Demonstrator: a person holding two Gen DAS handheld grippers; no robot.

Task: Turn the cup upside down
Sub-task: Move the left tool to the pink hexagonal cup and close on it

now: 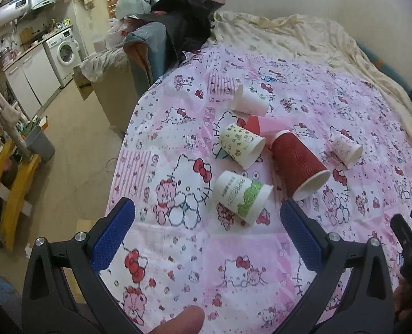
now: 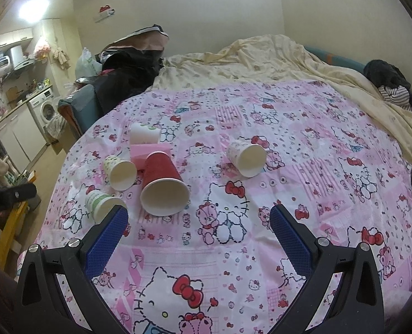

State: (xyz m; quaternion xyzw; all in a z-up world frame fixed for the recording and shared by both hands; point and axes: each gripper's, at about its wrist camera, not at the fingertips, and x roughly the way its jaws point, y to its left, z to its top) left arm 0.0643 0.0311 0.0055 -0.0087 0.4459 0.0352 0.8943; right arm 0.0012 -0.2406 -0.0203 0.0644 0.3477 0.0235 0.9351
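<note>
Several paper cups lie on their sides on a pink Hello Kitty sheet [image 1: 233,264]. A white cup with green print [image 1: 243,194] lies nearest my left gripper [image 1: 207,217], just ahead between its open blue fingers. A red ribbed cup [image 1: 297,161], a yellow flowered cup [image 1: 242,144], a pink cup [image 1: 264,123], a white cup [image 1: 249,101] and a small patterned cup [image 1: 346,147] lie beyond. In the right wrist view the red cup [image 2: 163,183] lies ahead and left of my open, empty right gripper [image 2: 199,217]; the small cup [image 2: 246,156] lies farther back.
A crumpled cream blanket [image 2: 261,58] covers the bed's far side. Dark bags and clothes [image 1: 183,14] pile up at the bed's far left corner. The bed's left edge drops to the floor [image 1: 75,144]. A yellow rack [image 1: 8,189] and a washing machine [image 1: 64,50] stand at left.
</note>
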